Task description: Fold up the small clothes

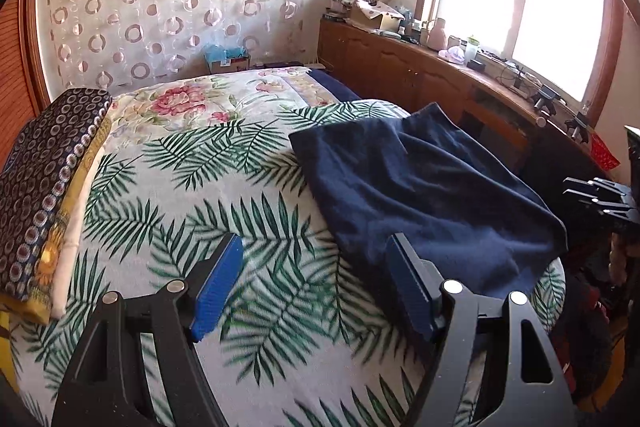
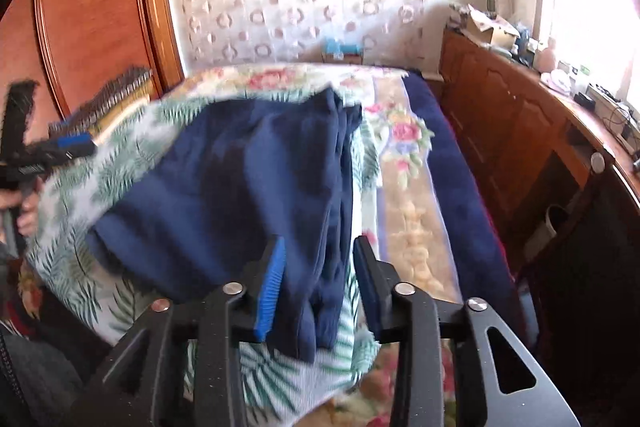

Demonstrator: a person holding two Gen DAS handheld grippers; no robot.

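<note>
Two tools apart — left tool [image 1: 314,283] beside navy garment [image 1: 420,183], right tool [image 2: 318,283] straddling its edge, unclamped.

Left gripper [image 1: 314,279] fingers wide apart, tilted down; right gripper [image 2: 318,281] fingers parted.

Both tongs share one build. The left tongs [image 1: 314,285] have matte black linkage arms with triangular cut-outs, joined by round silver rivets, and each finger carries a ribbed bright blue pad [image 1: 218,287]. The right tongs [image 2: 318,285] show the same black arms, silver rivets and blue ribbed pads [image 2: 272,291]. In the right wrist view the left tongs appear at the left edge, black-framed, with fingers of a hand [image 2: 22,213] wrapped around the dark handle below them.
</note>
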